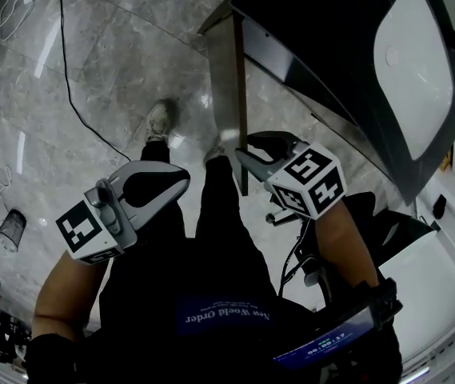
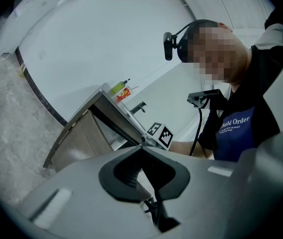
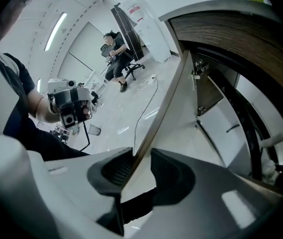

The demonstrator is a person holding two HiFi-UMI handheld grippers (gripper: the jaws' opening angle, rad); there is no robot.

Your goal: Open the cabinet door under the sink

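The cabinet door (image 1: 225,78) under the white sink (image 1: 419,62) stands swung out, seen edge-on from above. My right gripper (image 1: 245,155) is at the door's free edge. In the right gripper view the thin wood edge of the door (image 3: 166,98) runs down between the jaws of the right gripper (image 3: 140,159), whose pads are shut on it. The open cabinet's inside and its hinges (image 3: 197,73) show to the right. My left gripper (image 1: 181,181) hangs apart to the left, above my legs. It is shut with nothing in it, its tips of the left gripper (image 2: 142,147) meeting.
A black cable (image 1: 67,78) trails over the marble floor, and a small mesh bin (image 1: 9,229) stands at the left. My feet (image 1: 159,122) are just left of the door. A faucet (image 2: 139,107) and a bottle (image 2: 117,87) stand on the counter. Another person sits on a chair (image 3: 116,54) far off.
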